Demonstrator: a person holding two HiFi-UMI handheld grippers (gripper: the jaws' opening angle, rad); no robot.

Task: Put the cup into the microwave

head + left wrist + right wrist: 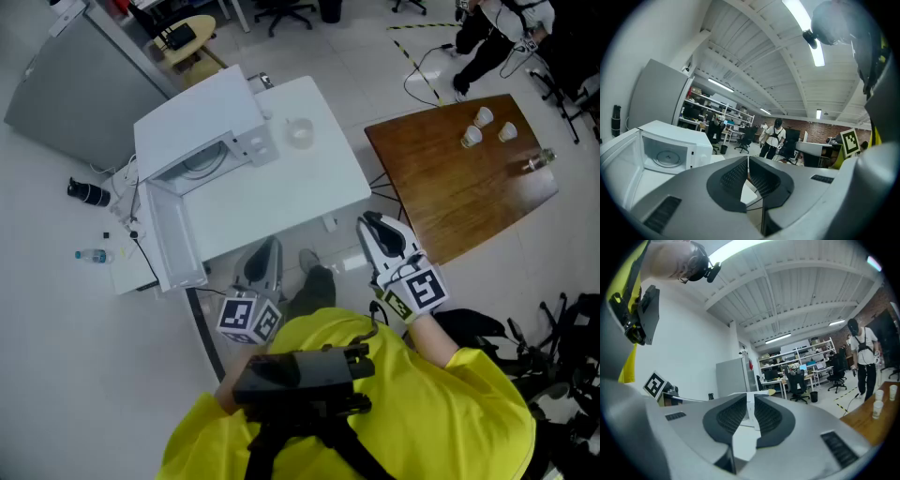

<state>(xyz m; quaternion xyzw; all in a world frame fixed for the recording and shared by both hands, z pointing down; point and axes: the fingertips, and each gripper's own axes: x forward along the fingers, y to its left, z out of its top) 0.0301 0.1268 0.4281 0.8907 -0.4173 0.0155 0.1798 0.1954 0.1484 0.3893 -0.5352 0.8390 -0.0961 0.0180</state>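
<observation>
A clear cup [298, 131] stands on the white table [328, 192], to the right of the white microwave [202, 131]. The microwave's door [173, 234] stands swung open, and its cavity with the turntable [666, 157] shows in the left gripper view. My left gripper [267, 248] is held at the table's near edge, its jaws shut with nothing in them [746, 159]. My right gripper [370, 222] hangs off the table's near right corner, well short of the cup. Its jaws are shut and hold nothing [751, 401].
A brown wooden table [459, 202] at the right carries three paper cups [483, 117] and a small bottle [536, 161]. A grey cabinet [75, 89] stands at the back left. Cables, a water bottle [94, 255] and a dark object [89, 192] lie on the floor at left. A person [772, 138] stands far off.
</observation>
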